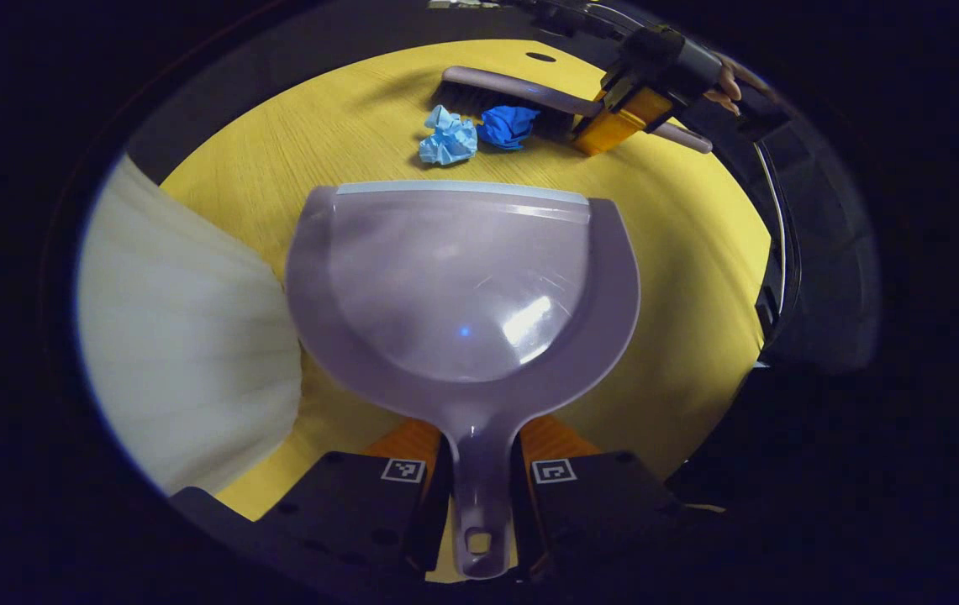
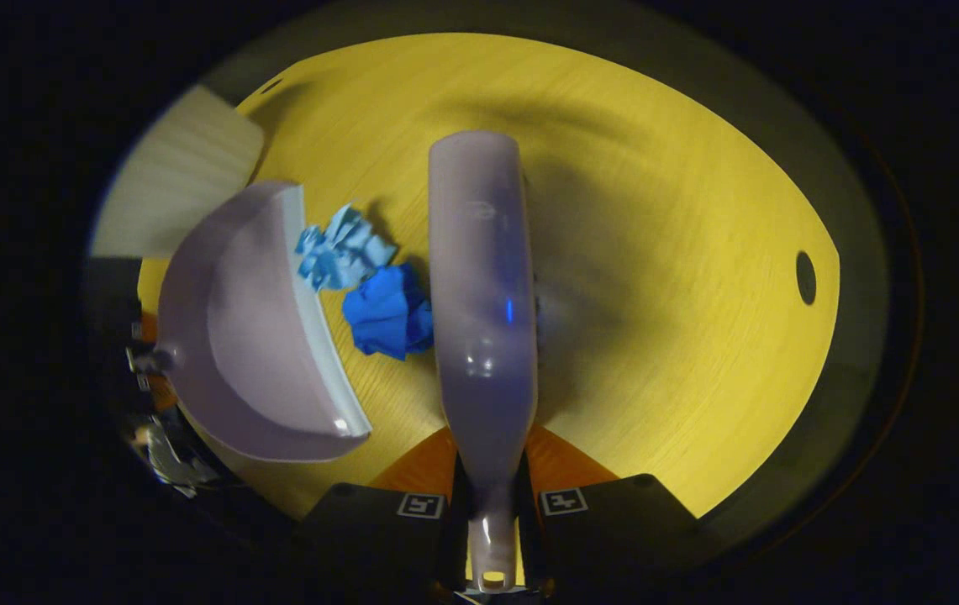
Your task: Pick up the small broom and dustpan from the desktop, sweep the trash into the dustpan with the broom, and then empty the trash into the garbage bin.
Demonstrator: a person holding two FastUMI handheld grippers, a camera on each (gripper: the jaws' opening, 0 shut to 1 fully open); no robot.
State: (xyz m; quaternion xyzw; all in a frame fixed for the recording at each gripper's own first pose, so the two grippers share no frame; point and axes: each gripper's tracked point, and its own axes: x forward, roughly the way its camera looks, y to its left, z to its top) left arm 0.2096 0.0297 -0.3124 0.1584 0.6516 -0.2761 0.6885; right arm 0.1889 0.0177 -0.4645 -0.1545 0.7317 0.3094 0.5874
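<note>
The left gripper (image 1: 479,479) pinches the handle of the dustpan (image 1: 462,286) between its two fingers, and the pan sits low on the yellow desktop (image 1: 681,277) with its pale front lip turned toward the trash. The right gripper (image 2: 492,504) is pressed together on the handle of the small broom (image 2: 483,286), whose back lies along the view. In the left gripper view, the broom's dark bristles stand just behind the two paper balls. The light blue ball (image 2: 340,248) lies close to the lip of the pan, and the dark blue ball (image 2: 388,313) lies between the broom and the pan, touching or almost touching the broom. I judge that both tools are picked up and the sweeping step is in hand, with no trash in the pan yet. The next move seems to call for a sideways stroke of the broom toward the pan, while the lip stays flat on the desktop so that the paper does not slip under it. A whitish bag, perhaps the garbage bin (image 1: 185,336), stands beside the pan.
</note>
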